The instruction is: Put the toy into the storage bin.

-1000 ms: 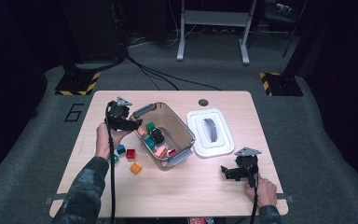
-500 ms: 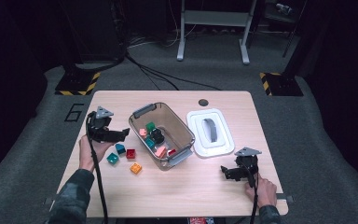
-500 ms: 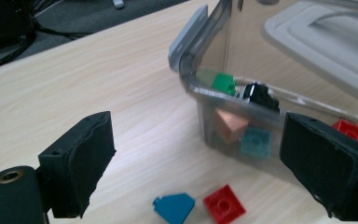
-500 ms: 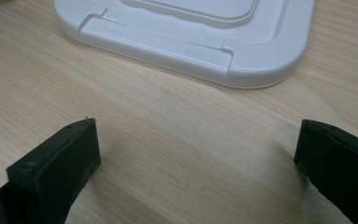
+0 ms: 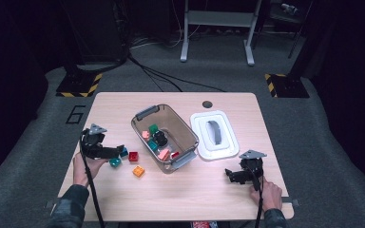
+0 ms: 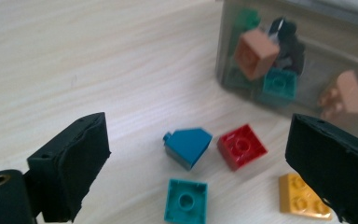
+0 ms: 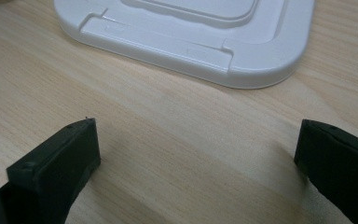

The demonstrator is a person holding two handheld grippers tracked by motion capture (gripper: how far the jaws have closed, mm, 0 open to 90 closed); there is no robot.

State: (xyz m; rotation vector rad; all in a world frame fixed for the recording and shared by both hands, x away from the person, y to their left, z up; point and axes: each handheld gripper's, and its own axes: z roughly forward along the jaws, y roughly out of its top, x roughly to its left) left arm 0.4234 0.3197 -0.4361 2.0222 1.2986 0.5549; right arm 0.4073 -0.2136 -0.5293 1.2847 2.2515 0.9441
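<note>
Jaws on my left gripper (image 6: 198, 154) stand wide apart with nothing between them but loose bricks on the wooden table (image 5: 228, 194): a blue sloped brick (image 6: 188, 146) sits just beside a red brick (image 6: 241, 146), a teal brick (image 6: 185, 201) lies nearer to me, and a yellow brick (image 6: 304, 196) lies partly behind one jaw. From the high view I see this gripper low over the table's left side, pointed toward the clear bin (image 5: 184, 138), which holds more bricks in pink, green, teal and black. Beside the bin lies its white lid (image 5: 216, 135), flat on the table. My right gripper (image 7: 193, 158) hangs near the table's right front, its jaws also spread wide over bare wood, with the lid's edge just ahead of them.
</note>
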